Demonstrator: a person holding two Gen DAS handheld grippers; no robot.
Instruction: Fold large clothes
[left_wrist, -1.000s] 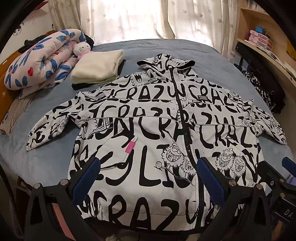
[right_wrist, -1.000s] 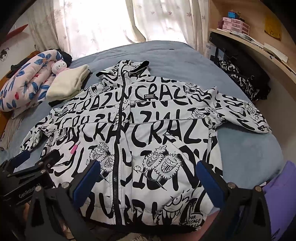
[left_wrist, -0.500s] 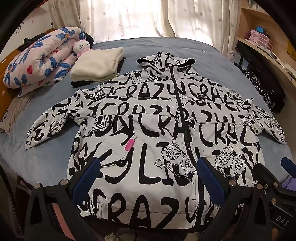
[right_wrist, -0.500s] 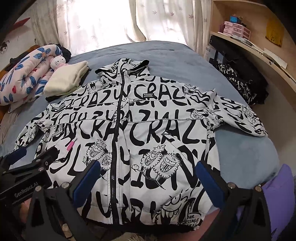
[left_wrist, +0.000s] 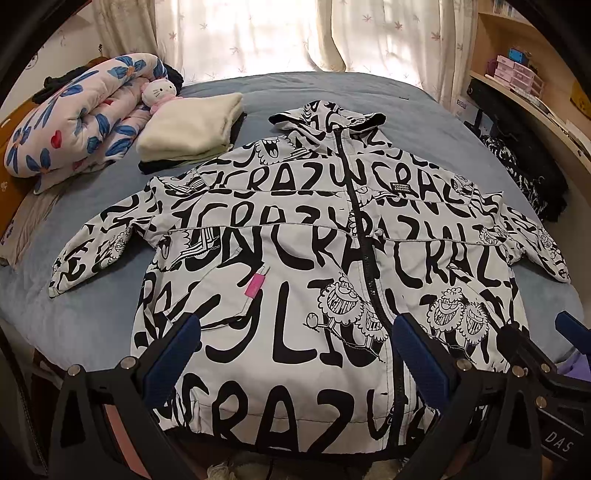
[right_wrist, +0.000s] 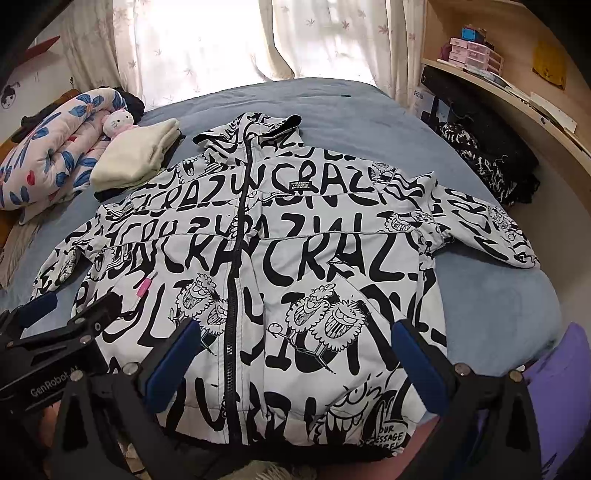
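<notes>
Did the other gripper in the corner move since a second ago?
Yes. In the left wrist view, the right gripper has crept leftward over the jacket, nearer its zipper. This camera shifted slightly too.

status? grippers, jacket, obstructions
Left gripper and right gripper both open, hovering over the hem, holding nothing. Jacket flat on bed, zipped, sleeves spread, unfolded. Cream folded pile sits by its shoulder.

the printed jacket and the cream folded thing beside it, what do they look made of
Jacket: probably smooth woven synthetic shell, matte with slight sheen; it lies in crisp, shallow creases, with a zipper.
Cream folded garment: likely fleece or plush knit; fuzzy, soft-edged, thick folds.
</notes>
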